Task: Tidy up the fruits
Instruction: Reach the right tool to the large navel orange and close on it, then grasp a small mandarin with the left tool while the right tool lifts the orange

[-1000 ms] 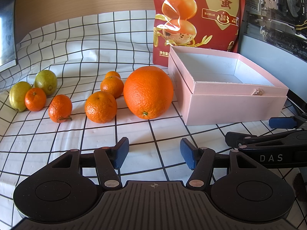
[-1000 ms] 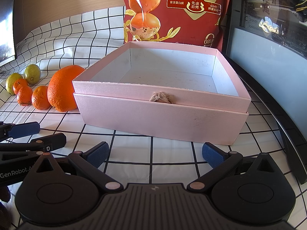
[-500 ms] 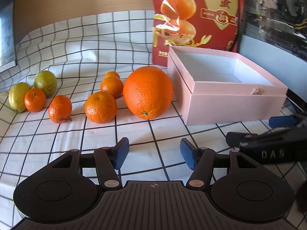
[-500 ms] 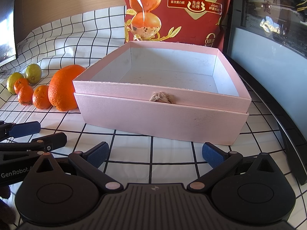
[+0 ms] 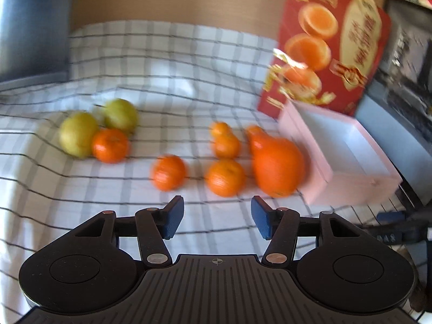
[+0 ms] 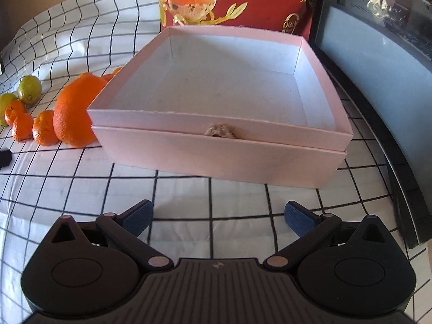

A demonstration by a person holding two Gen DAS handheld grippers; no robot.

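**Citrus lined up, pink box waiting**

Orange and green fruit sits across the grid-patterned cloth (image 5: 167, 62) in the blurred left wrist view. Far left, two green citrus (image 5: 78, 133) with a mandarin (image 5: 110, 145) tucked against them. Moving right, a lone mandarin (image 5: 168, 172) mid-frame, then another mandarin (image 5: 225, 177) with two smaller ones (image 5: 226, 141) behind it, and the big orange (image 5: 278, 168) just beside the pink box (image 5: 351, 178). Behind the box, the red snack bag (image 5: 329, 43) stands upright. At lower centre the left gripper (image 5: 217, 220) has its jaws closing, blue pads apart, nothing between them, only cloth below.

Over to the right wrist view: the fruit crowds the left edge, the big orange touching or nearly touching the box's left wall. The pink box fills mid-frame, white interior bare, a small tan knot (image 6: 220, 131) on its front rim. At the bottom, the right gripper (image 6: 218, 217) has jaws wide and closing, nothing between them.
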